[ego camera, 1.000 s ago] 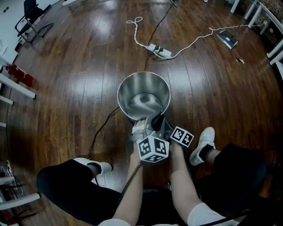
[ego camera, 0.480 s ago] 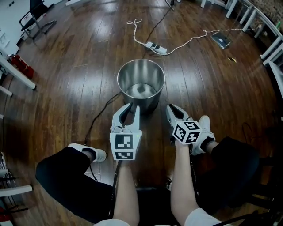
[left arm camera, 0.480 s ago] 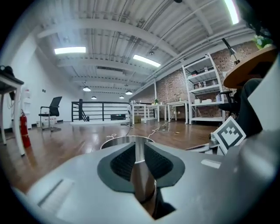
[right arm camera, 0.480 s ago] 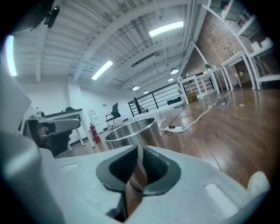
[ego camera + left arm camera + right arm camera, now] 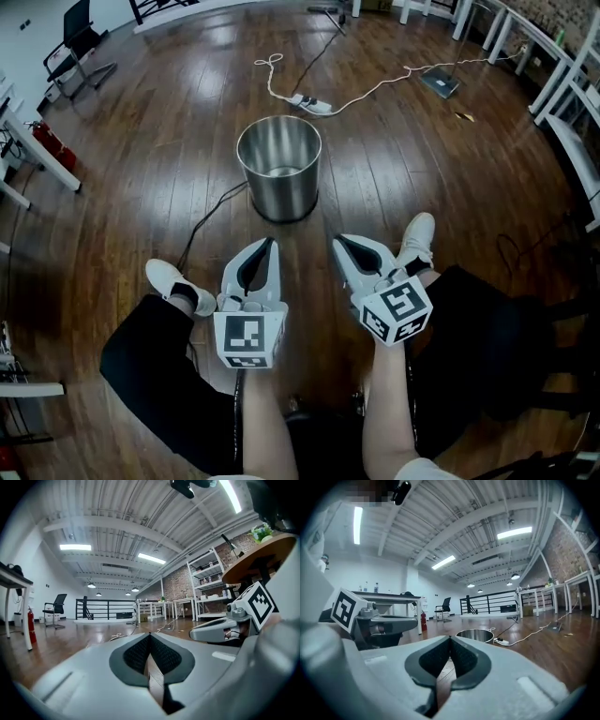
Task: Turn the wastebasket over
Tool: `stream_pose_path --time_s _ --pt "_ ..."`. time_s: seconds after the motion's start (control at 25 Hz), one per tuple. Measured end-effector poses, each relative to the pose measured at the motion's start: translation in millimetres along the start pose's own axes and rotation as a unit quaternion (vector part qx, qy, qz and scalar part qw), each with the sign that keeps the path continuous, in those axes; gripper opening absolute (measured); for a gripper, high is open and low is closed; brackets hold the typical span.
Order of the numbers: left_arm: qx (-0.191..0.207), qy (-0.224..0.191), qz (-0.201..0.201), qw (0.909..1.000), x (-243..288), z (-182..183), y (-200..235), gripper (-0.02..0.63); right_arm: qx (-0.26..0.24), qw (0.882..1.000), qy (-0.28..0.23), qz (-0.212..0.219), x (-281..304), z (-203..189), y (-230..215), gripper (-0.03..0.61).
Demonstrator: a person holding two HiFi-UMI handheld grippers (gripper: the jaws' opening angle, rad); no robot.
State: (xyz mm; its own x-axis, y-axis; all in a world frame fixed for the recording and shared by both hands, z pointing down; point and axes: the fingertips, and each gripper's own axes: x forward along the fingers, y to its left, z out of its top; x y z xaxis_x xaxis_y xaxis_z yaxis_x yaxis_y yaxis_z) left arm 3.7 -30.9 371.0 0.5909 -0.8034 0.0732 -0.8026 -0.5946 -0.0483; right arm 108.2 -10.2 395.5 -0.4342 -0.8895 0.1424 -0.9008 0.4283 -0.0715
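The steel wastebasket (image 5: 278, 167) stands upright on the wood floor, mouth up, ahead of my knees. In the right gripper view the wastebasket (image 5: 476, 634) shows just beyond the jaw tips. My left gripper (image 5: 270, 243) and right gripper (image 5: 339, 240) hover side by side, level, well short of the basket and touching nothing. Both are shut and empty. In the left gripper view the left gripper (image 5: 150, 635) has its pads meeting, with the room beyond. The right gripper (image 5: 450, 639) also has its pads together.
A white power strip (image 5: 309, 101) with a white cable lies beyond the basket. A black cable (image 5: 211, 220) runs from the basket's left. My shoes (image 5: 171, 281) flank the grippers. A chair (image 5: 82, 42), a fire extinguisher (image 5: 47, 145) and white tables (image 5: 562, 89) ring the room.
Both grippers have left the basket's near rim, drawn back toward me, risen and spread apart. Their jaws opened half a second ago and are shut now. The basket stands farther off.
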Motion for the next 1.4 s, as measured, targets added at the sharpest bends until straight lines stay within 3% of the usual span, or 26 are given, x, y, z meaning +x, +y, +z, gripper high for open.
stream_pose_path --time_s 0.16,0.28,0.48,0.88,1.2,1.4 --pt "-0.015 -0.024 0.015 0.9995 -65 16 -33 0.015 -0.02 1.0 -0.017 0.01 -63 10 48 -0.008" --pt "-0.032 -0.029 0.025 0.9988 -117 19 -67 0.015 -0.008 1.0 -0.019 0.02 -115 3 79 -0.008" --pt "-0.001 -0.027 0.032 0.9991 -199 14 -125 0.015 -0.011 0.999 -0.023 0.026 -196 -12 123 -0.008" --pt "-0.023 -0.037 0.056 0.9975 -325 12 -212 0.015 -0.036 0.998 -0.036 0.022 -337 -13 185 -0.008" --pt "-0.022 -0.042 0.057 0.9973 -387 26 -246 0.015 -0.029 0.998 -0.055 0.026 -398 -2 216 -0.008" --pt "-0.013 -0.046 0.066 0.9967 -410 52 -242 0.015 -0.038 0.997 -0.061 0.037 -409 19 240 -0.008"
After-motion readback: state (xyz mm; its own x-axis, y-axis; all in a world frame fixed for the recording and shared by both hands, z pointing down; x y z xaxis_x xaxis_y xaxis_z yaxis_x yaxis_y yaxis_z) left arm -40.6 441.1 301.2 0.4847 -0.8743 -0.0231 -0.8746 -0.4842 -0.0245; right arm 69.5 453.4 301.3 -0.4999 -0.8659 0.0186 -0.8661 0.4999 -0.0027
